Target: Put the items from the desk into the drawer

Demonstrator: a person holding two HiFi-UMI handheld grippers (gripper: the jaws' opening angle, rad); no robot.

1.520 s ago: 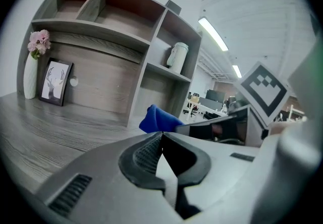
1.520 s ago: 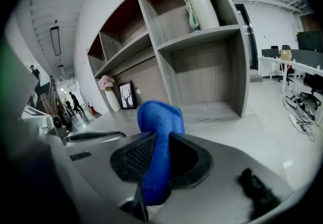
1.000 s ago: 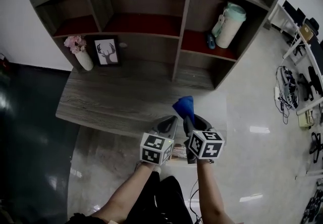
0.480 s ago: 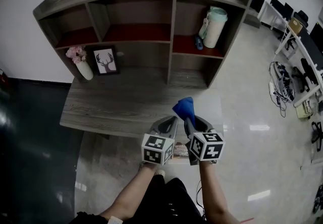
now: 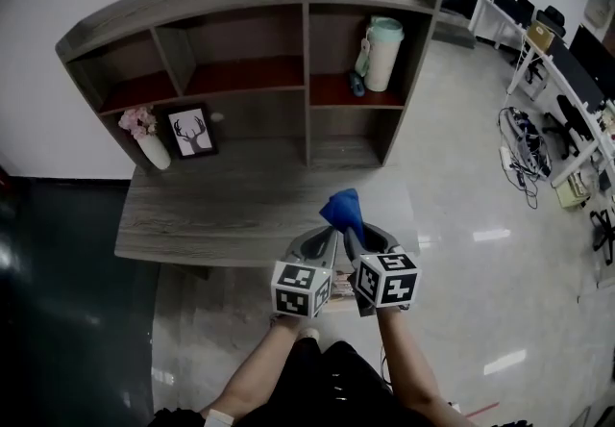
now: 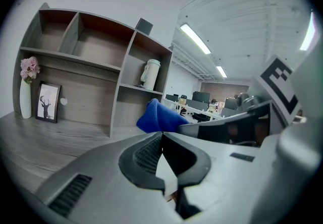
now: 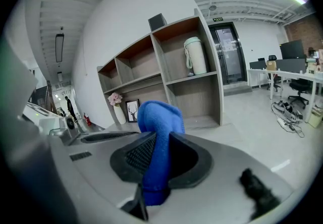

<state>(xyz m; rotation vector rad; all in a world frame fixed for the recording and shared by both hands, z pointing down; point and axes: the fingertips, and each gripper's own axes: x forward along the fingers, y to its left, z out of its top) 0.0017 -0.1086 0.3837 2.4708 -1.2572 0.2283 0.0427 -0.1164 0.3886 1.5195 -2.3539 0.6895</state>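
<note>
My right claw [image 7: 157,140] is clamping the cloth [image 7: 160,114], not yet stowed. My left claw [image 6: 161,135] is sitting together, empty. The vase [image 5: 152,148] and frame [image 5: 189,132] are remaining on the counter [image 5: 221,213].

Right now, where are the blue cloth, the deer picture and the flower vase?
blue cloth [image 7: 160,119], right gripper view, on its bunched top.
deer picture [image 5: 189,132], head view, on the deer print.
flower vase [image 5: 154,153], head view, on its white body.

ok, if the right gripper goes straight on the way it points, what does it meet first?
Probably the desk top, near its right end, before the shelf unit's bottom right compartment; depth is unclear. The blue cloth that the right gripper holds would touch first.
</note>
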